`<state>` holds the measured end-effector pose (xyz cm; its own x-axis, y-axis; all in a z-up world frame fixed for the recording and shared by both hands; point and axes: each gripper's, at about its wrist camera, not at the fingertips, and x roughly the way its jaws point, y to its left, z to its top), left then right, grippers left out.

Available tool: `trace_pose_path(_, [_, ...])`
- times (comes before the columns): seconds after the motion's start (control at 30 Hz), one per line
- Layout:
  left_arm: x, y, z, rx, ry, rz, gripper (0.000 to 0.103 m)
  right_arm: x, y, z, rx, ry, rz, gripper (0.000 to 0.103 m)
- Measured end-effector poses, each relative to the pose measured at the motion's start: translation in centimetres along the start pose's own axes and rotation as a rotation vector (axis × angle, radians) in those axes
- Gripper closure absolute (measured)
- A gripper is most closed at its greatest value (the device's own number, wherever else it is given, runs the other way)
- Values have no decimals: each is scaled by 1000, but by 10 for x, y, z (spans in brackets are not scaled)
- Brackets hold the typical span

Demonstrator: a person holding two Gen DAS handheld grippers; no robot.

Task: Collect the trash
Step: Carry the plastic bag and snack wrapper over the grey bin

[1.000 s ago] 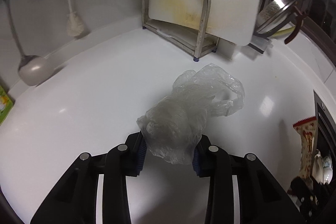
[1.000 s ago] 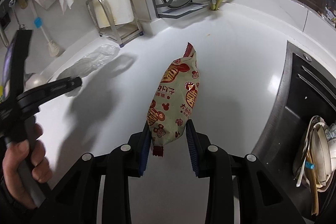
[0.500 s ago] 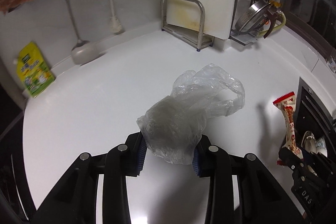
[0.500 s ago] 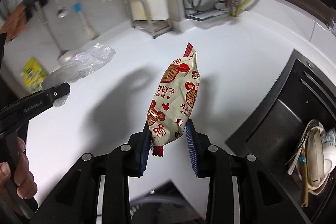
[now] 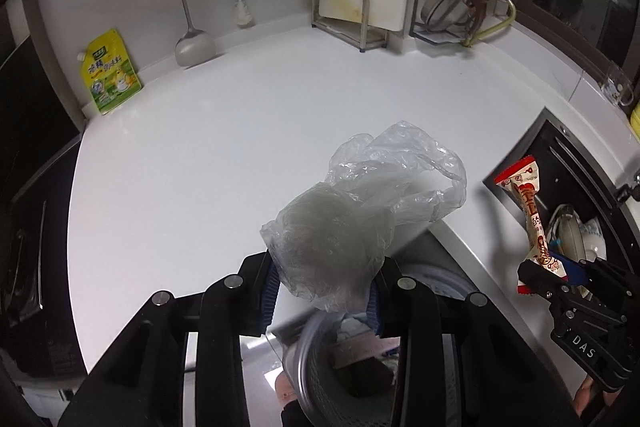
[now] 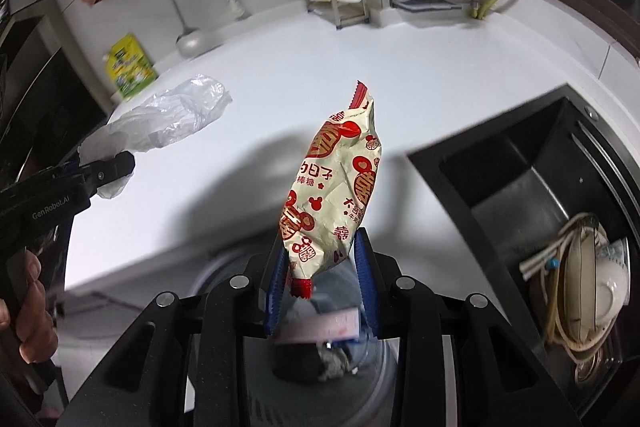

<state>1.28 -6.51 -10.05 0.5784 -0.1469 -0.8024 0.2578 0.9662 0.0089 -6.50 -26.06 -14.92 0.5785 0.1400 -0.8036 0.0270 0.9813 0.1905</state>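
Directly beneath both pairs of fingers sits the trash bin, its mesh wall and rim showing through the gap between the left gripper's fingers, and blurred, with scraps already inside, below the right gripper. That vertical relation is what the coming move turns on: each piece of trash hangs above the bin's mouth, so release looks like the next step.

The left gripper is clamped on a crumpled clear plastic bag, which bulges between the blue pads and trails forward and to the right, ahead of the fingertips. The right gripper is closed on the bottom end of a red-and-cream snack wrapper, whose long axis runs straight ahead from the fingers, its sealed red tip farthest away.

Seen from the left wrist, the right gripper sits off to the right at about the same reach (neither looks clearly nearer the bin). Both tools point forward and down over the edge of the white counter, which stretches beyond them to the back wall. Ahead and right of the right gripper lies the dark sink.
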Motion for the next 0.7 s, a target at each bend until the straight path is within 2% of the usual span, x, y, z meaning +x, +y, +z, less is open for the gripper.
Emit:
trace_pose_path(0.4, [-37, -39, -68, 8, 14, 2, 68, -34, 2, -58, -88, 30, 85, 71])
trace_pose_path(0.7, [-39, -52, -109, -5, 79, -3, 68, -41, 12, -80, -146, 65, 116, 71])
